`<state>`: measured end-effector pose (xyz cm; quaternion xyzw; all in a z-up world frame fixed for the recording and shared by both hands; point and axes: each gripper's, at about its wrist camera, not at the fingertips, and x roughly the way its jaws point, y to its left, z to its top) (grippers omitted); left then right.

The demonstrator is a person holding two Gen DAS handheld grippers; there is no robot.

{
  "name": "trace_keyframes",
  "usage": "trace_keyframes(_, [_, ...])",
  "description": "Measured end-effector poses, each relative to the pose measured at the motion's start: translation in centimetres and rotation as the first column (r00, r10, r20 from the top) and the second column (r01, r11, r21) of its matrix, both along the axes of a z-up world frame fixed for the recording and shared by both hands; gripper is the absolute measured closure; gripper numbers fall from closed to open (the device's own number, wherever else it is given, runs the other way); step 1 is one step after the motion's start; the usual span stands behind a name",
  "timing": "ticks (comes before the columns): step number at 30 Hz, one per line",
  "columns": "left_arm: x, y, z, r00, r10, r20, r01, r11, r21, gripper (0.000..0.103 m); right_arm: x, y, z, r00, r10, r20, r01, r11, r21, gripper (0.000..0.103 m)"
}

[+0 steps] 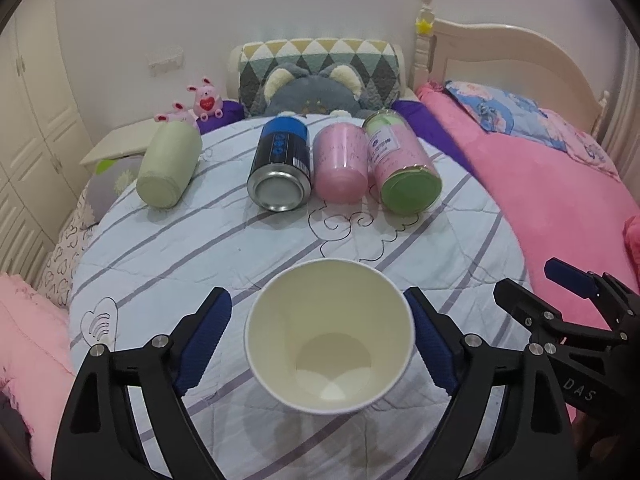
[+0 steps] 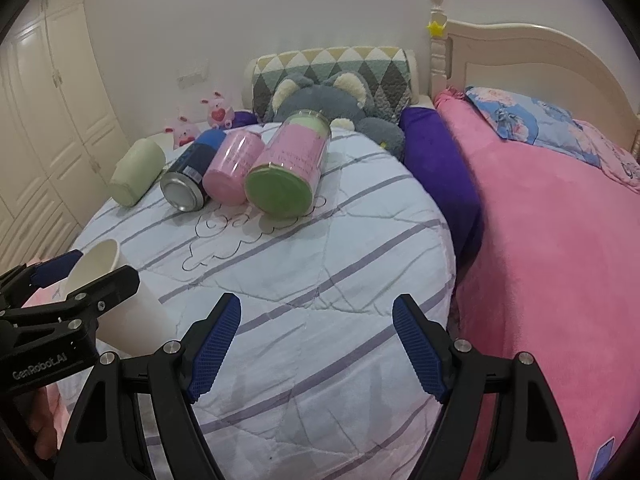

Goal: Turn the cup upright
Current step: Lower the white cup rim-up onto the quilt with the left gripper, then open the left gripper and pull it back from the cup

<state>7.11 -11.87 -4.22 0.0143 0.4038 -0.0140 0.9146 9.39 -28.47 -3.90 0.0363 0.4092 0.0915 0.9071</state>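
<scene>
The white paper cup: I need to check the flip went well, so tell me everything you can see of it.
The white paper cup is plain, unprinted, with a rolled rim and a round flat bottom visible inside; it looks empty. It stands mouth-up on the striped quilt, widening toward the rim. It sits between the fingers of the left gripper, whose blue pads flank it with small gaps showing, so no firm contact is apparent. In the right wrist view its side wall looks smooth and undented.

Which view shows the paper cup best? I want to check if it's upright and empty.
The left wrist view: the paper cup sits between the left gripper fingers, mouth open to the camera, its bottom bare. The right wrist view shows only its outer wall and rim at the left edge, partly behind that gripper.
</scene>
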Motion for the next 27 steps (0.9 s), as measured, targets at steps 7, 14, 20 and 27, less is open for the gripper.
trace_keyframes(7, [-2.1,0.6,3.0,0.995,-0.040,0.088,0.041,0.999,-0.001,0.006,-2.0,0.5,2.6,0.995,-0.048,0.082,0.049,0.999,-0.015,0.023])
trace_keyframes(14, [-4.2,2.5,5.2,0.983,-0.071,0.170,0.071,0.997,0.004,0.002,-4.9,1.4,5.1,0.978,-0.109,0.179,0.116,0.993,-0.025,0.023])
trace_keyframes(20, [-5.9,4.8,6.0,0.972,-0.080,0.220,0.079,0.997,0.013,0.002,-7.2,2.6,6.5,0.958,-0.144,0.250,0.157,0.987,-0.036,0.023])
trace_keyframes(27, [-7.5,6.9,5.6,0.966,-0.083,0.243,0.088,0.996,-0.012,0.002,-9.2,3.7,6.7,0.944,-0.177,0.278,0.191,0.981,-0.027,0.022])
